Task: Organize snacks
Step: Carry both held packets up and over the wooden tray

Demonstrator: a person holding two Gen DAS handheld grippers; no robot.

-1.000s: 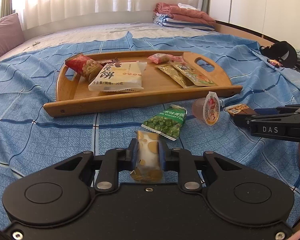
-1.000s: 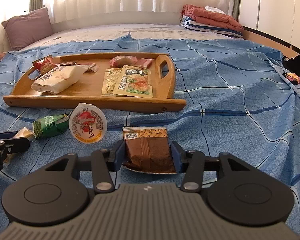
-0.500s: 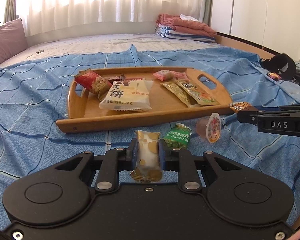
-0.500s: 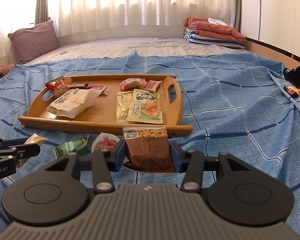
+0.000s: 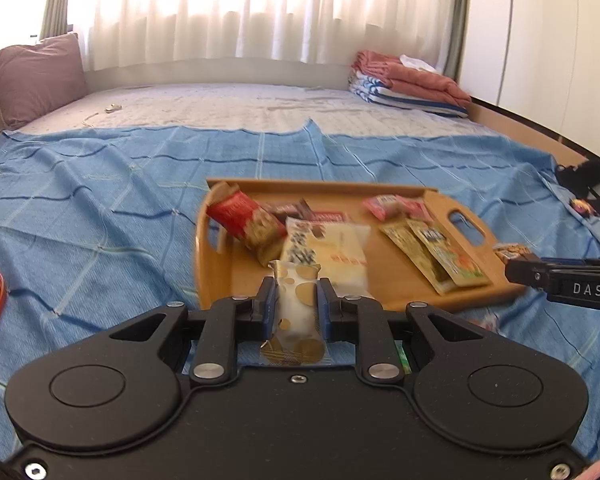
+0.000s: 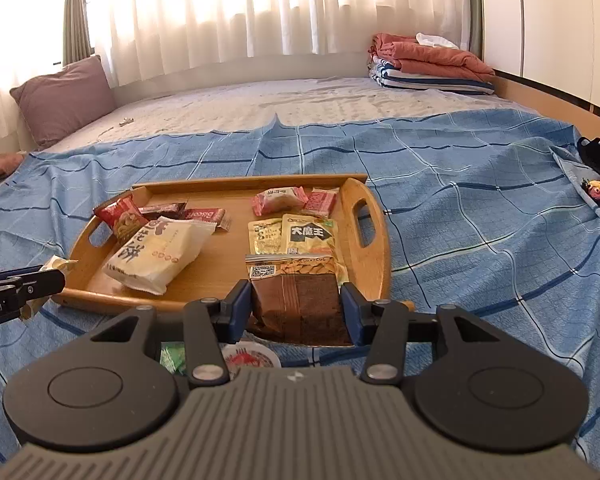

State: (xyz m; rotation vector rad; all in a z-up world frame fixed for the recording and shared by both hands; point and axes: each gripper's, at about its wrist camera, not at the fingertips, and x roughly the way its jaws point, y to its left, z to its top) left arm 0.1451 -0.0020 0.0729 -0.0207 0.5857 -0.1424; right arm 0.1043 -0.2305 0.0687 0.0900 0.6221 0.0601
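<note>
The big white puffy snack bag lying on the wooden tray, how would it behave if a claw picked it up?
The big white puffy snack bag looks air-filled, so it is probably light for its size. Its glossy film may be slippery and would likely dent under a squeeze. It lies flat on the wooden tray, so it seems unlikely to roll.

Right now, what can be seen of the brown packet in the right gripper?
The brown packet is a flat, crinkly foil-like pouch, dark brown below, with a tan band printed with nuts and a QR code on top. It stands roughly upright, clamped at both side edges by the right gripper, above the near edge of the wooden tray. Only the pads touch it.
</note>
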